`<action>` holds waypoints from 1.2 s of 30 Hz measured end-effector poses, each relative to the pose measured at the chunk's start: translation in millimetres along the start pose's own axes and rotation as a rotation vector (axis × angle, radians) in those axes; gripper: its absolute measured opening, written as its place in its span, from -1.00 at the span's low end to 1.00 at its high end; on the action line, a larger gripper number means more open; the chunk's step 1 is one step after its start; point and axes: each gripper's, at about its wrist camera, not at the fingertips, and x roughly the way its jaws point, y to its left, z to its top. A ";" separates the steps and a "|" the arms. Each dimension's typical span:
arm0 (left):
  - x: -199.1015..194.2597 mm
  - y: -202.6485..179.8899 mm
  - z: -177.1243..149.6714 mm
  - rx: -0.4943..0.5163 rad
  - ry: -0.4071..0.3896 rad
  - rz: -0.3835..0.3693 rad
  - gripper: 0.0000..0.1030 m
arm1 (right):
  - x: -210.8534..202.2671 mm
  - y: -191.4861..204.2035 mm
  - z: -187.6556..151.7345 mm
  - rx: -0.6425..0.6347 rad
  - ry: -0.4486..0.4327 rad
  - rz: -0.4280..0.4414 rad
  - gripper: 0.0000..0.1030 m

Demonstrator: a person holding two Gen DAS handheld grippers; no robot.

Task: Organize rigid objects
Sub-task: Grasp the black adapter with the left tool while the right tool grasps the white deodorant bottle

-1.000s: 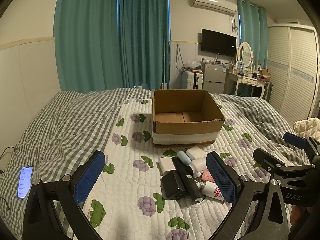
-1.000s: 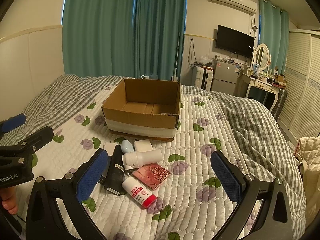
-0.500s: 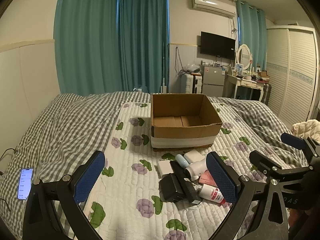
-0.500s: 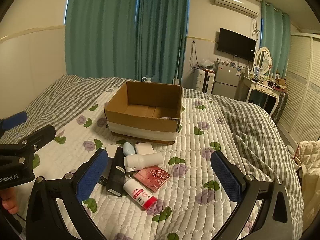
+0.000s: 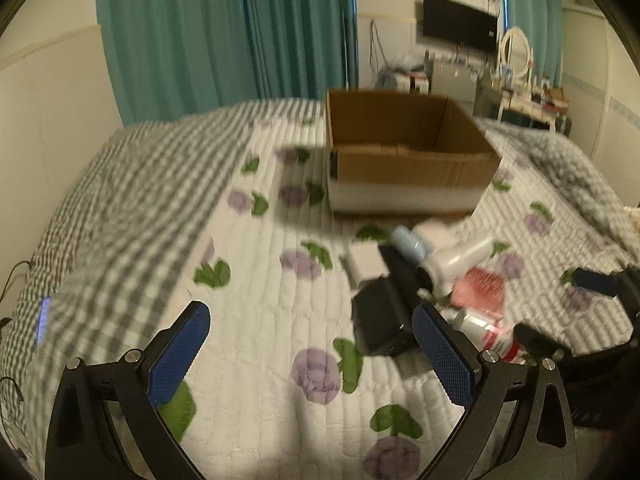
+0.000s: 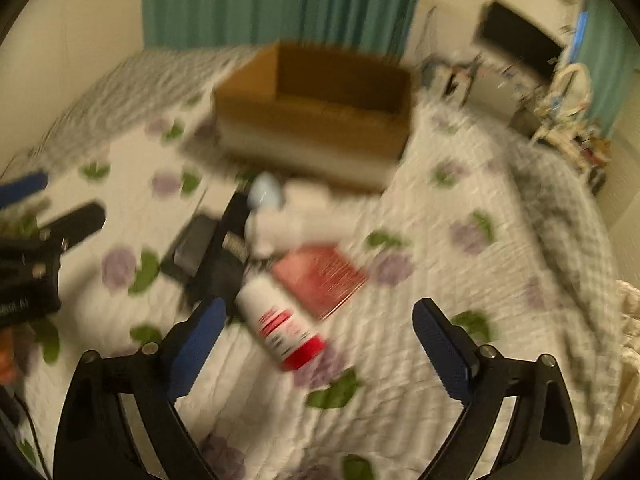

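Both grippers, left gripper point(image 5: 310, 354) and right gripper point(image 6: 316, 344), are held wide open and empty; the right's jaws have just been closing slightly. A first pick is judged under way, and lowering around the red-capped bottle point(image 6: 280, 318) on the quilt point(image 6: 420, 280) is called for before the cardboard box point(image 6: 320, 120).

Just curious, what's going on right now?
Both grippers, left and right, open, empty. Red-capped bottle beside cardboard box. Nothing blocking.

Bare quilt point(image 5: 256, 320) left of the cluttered pile point(image 5: 404, 280); cardboard box point(image 5: 404, 160) blocks beyond.
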 end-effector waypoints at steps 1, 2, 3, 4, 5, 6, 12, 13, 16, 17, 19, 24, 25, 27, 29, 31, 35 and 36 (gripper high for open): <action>4.9 -0.2 -1.5 -0.001 0.013 -0.002 0.99 | 10.1 2.7 -2.2 -0.006 0.028 0.016 0.73; 10.0 -0.3 -3.5 -0.003 0.025 -0.005 0.99 | 20.4 5.4 -3.5 -0.015 0.059 0.019 0.70; 13.6 -0.5 -4.3 -0.003 0.032 -0.008 0.99 | 28.5 7.6 -4.1 -0.022 0.083 0.022 0.64; 16.8 -1.4 -4.8 -0.002 0.040 -0.010 0.99 | 36.1 10.2 -4.8 -0.028 0.109 0.029 0.60; 20.7 -2.5 -5.3 0.001 0.050 -0.010 0.99 | 45.1 12.9 -4.7 -0.035 0.138 0.043 0.58; 23.8 -3.3 -5.5 0.003 0.058 -0.010 0.99 | 49.8 13.8 -4.1 -0.038 0.151 0.047 0.50; 46.1 -6.7 -5.5 0.009 0.121 -0.008 0.98 | 81.5 20.7 -11.0 -0.062 0.213 0.036 0.17; 48.4 -7.8 -5.2 0.012 0.126 -0.006 0.98 | 81.1 21.0 -12.3 -0.061 0.203 0.030 0.01; 52.9 -10.7 -2.7 0.013 0.138 -0.005 0.97 | 72.2 15.4 -13.2 -0.033 0.153 0.016 -0.20; 54.0 -11.4 -1.7 0.014 0.140 -0.009 0.97 | 66.4 9.2 -13.7 -0.005 0.128 0.026 -0.21; 56.4 -15.0 0.0 0.018 0.143 -0.017 0.97 | 57.7 0.3 -12.4 0.031 0.092 0.043 -0.25; 75.4 -30.7 2.4 0.035 0.194 -0.045 0.77 | 34.9 -20.5 3.6 0.092 0.006 0.049 -0.29; 78.9 -33.6 1.7 0.044 0.201 -0.046 0.77 | 33.7 -24.1 4.5 0.107 0.001 0.058 -0.29; 86.0 -40.5 0.0 0.065 0.208 -0.049 0.72 | 32.1 -28.3 3.9 0.136 0.003 0.079 -0.29; 90.2 -44.1 0.8 0.067 0.213 -0.059 0.56 | 34.9 -28.8 1.0 0.146 0.014 0.084 -0.29; 95.5 -46.7 3.0 0.065 0.226 -0.091 0.40 | 39.1 -29.0 2.3 0.148 0.027 0.095 -0.29; 112.8 -55.2 0.5 0.066 0.298 -0.154 0.37 | 43.0 -34.2 3.3 0.152 0.028 0.114 -0.29; 116.0 -58.7 -1.2 0.073 0.310 -0.166 0.21 | 43.2 -35.1 2.9 0.155 0.029 0.119 -0.29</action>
